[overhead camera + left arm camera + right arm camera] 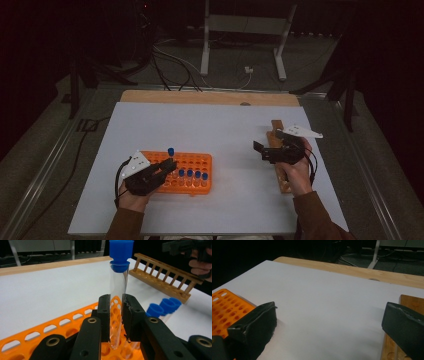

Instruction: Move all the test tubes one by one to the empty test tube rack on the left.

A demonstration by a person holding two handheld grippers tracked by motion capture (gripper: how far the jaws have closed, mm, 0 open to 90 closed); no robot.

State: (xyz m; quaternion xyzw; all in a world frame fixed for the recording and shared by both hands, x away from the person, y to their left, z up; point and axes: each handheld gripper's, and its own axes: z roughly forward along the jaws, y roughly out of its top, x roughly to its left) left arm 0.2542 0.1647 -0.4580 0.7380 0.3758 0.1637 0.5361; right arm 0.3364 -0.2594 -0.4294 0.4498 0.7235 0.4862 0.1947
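An orange tube rack (195,161) (45,327) (224,307) lies at the front left of the white table. Several blue-capped tubes (190,175) (163,306) stand in it. My left gripper (169,165) (116,315) is shut on a clear test tube (118,290) with a blue cap (171,150) (121,250), held upright just above the rack's holes. My right gripper (267,145) (329,322) hovers open with nothing between its pads, over the table beside a wooden rack (276,131) (162,277) (409,302) at the right.
A bare wooden strip (210,97) (352,271) borders the table's far edge. Beyond it on the floor are cables and a metal stand (245,30). White table surface (230,130) lies between the two racks.
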